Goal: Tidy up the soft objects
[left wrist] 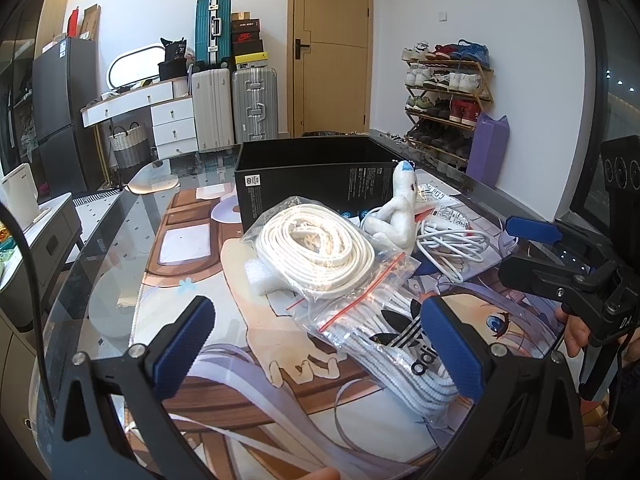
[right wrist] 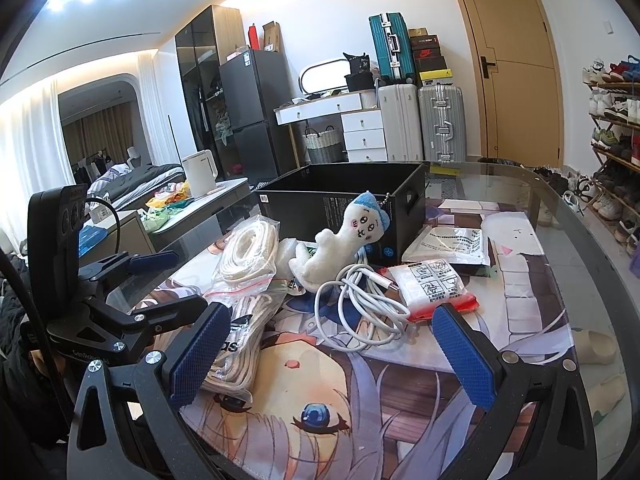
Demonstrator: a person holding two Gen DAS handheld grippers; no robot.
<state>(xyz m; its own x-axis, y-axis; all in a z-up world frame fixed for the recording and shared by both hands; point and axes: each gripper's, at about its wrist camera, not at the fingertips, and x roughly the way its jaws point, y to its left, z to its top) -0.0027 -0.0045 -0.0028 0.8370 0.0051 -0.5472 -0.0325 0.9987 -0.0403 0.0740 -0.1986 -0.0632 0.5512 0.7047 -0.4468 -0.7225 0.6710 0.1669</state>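
i am holding the left gripper (left wrist: 316, 344) low over the printed mat (left wrist: 224, 264), its 2 blue pads spread wide and clamping nothing. the adidas bag of white laces (left wrist: 400, 344) is lying between the pads, nearer the right one and touching or just under it; i cannot tell which. ahead of that claw, the zip bag of coiled white cord (left wrist: 320, 252) is resting partly on the adidas bag. further ahead, the white plush toy (left wrist: 396, 216) is sitting upright against the black box (left wrist: 312, 184), with the white cable (left wrist: 452, 244) tangled just to its right.

i am keeping the right gripper (right wrist: 332, 356) over the mat as well, pads apart and holding nothing. the white cable (right wrist: 360, 304) is lying just ahead, between its fingers. beyond it the plush toy (right wrist: 340, 240) is leaning at the open black box (right wrist: 344, 196). a red-and-white packet (right wrist: 432, 288) is sitting ahead of the right pad. the left gripper (right wrist: 160, 284) is showing at the left, beside the cord bag (right wrist: 248, 256).
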